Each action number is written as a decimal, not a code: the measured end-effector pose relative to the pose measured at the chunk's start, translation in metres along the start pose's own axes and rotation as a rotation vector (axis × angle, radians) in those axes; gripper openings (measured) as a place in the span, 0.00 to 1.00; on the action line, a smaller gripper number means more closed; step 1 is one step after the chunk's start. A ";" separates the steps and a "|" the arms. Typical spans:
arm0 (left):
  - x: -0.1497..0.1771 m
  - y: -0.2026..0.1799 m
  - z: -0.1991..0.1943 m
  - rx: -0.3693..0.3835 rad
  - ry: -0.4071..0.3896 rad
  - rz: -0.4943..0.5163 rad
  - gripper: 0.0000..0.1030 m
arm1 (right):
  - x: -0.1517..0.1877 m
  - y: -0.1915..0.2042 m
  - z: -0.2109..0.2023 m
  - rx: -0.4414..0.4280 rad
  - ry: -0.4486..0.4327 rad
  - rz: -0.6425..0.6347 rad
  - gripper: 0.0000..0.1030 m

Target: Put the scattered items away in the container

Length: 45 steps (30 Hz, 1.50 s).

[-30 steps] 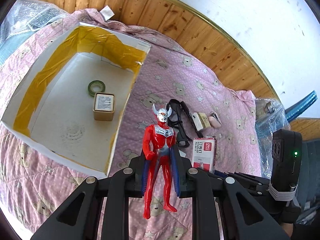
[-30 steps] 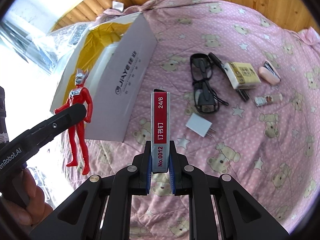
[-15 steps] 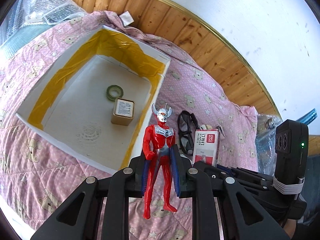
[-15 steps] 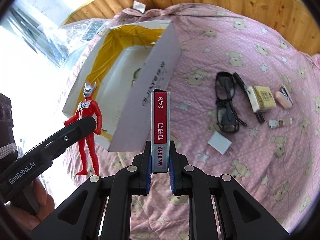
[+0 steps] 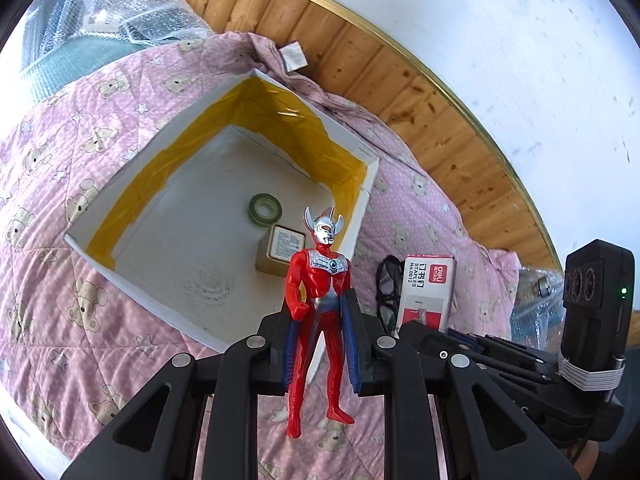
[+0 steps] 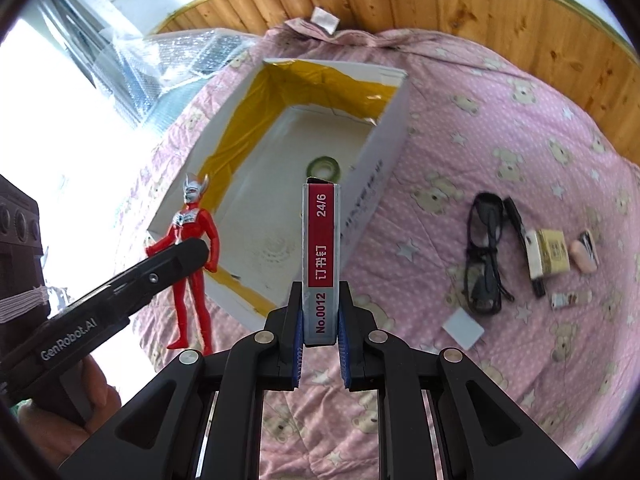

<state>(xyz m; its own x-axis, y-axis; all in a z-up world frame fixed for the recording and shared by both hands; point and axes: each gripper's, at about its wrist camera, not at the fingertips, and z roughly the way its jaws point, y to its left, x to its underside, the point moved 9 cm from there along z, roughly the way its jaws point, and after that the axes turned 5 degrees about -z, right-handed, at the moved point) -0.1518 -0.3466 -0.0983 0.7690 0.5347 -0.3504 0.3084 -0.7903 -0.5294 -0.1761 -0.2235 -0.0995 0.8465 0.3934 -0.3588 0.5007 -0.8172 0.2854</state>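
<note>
Ultraman figure (image 5: 318, 312) stood upright between the jaws of your left gripper (image 5: 320, 350), clamped at the hips by the blue pads, its long axis running straight up from the jaws: silver horned head on top, red feet hanging below the pads. Beyond the jaws and slightly to their left lay the white container (image 5: 372, 184) with yellow tape lining its inner walls, open side up on the pink bear-print quilt (image 5: 80, 240). Inside it, ahead of the figure's head, you had a green tape roll (image 5: 265, 209) and a small brown box (image 5: 276, 254) close beside each other.

Your right gripper (image 6: 320, 330) had its jaws closed narrow on a red-and-white staples box (image 6: 321, 256), held on end with its long axis pointing away from the jaws toward the container's near wall. To the right of those jaws, well apart on the quilt, lay black glasses (image 6: 486, 256), a white adapter (image 6: 464, 328), a tan box (image 6: 554, 252) and a pink case (image 6: 584, 254). To their left, the figure hung just in front of the container's near corner.
</note>
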 end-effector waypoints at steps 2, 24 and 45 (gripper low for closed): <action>-0.004 0.003 0.000 -0.001 -0.004 -0.008 0.21 | -0.007 0.006 0.001 -0.003 -0.001 -0.016 0.15; -0.051 0.058 0.003 -0.043 -0.047 -0.104 0.21 | -0.076 0.058 0.041 -0.046 0.024 -0.118 0.15; -0.079 0.081 0.048 -0.098 -0.010 -0.130 0.21 | -0.119 0.065 0.096 -0.014 0.075 -0.176 0.15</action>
<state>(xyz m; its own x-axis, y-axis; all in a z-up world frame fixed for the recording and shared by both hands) -0.2147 -0.4386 -0.1503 0.7134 0.6371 -0.2918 0.4584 -0.7393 -0.4933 -0.2610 -0.3640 -0.1237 0.7564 0.5607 -0.3369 0.6444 -0.7272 0.2365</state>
